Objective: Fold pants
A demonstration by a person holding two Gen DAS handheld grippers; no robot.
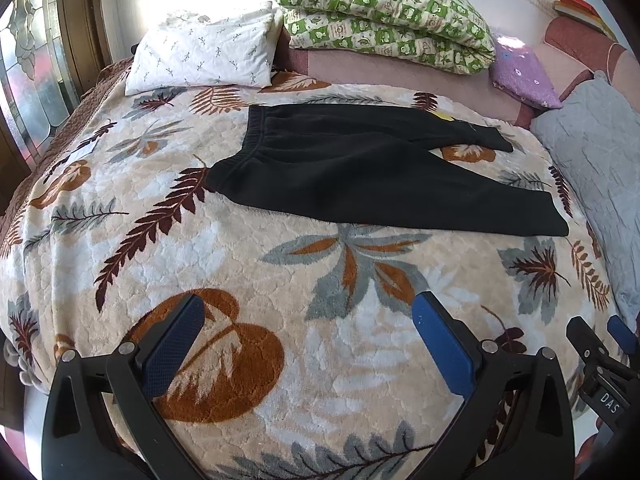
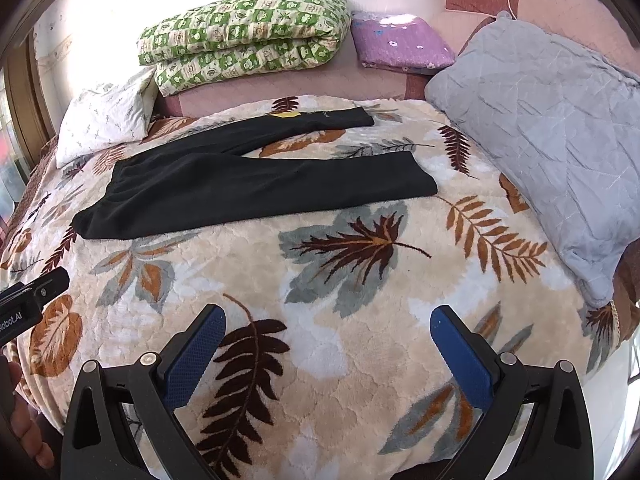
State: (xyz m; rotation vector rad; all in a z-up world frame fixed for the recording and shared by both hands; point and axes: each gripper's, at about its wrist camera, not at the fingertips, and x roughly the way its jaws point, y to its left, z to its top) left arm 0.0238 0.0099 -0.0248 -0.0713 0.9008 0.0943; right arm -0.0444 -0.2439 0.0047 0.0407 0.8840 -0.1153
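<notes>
Black pants (image 1: 360,168) are lying flat on the leaf-print blanket (image 1: 240,280), out toward the far middle of the bed, waistband pointing left, both legs running right and splaying apart in a V, with the far leg ending nearer the headboard side and the near leg (image 2: 280,184) reaching further toward the grey pillow (image 2: 552,152). They're lying spread out like that, probably so the legs can be brought together first; no fold made yet. A small yellow tag or scrap (image 2: 286,115) is sitting at the far leg, can't tell what it is. Left gripper (image 1: 308,344) is hovering over the near edge of the blanket, blue pads (image 1: 172,352) wide apart, nothing between them. Right gripper (image 2: 328,348) is doing the same just to its right, released and holding nothing, also well short of the pants. Both are sitting low and near, likely staged for a reach: left lining up toward the waistband end, right toward the cuffs, which fits the garment's left-right layout. White pillow (image 1: 204,56), green checked quilt (image 1: 384,12) and purple cushion (image 1: 524,72) are stacked at the far side, out of the folding area. Part of a hand (image 2: 24,428) is showing at the left edge of the right wrist view, gripping the other tool. Next move, judging by this, needs a reach forward across the blanket.
</notes>
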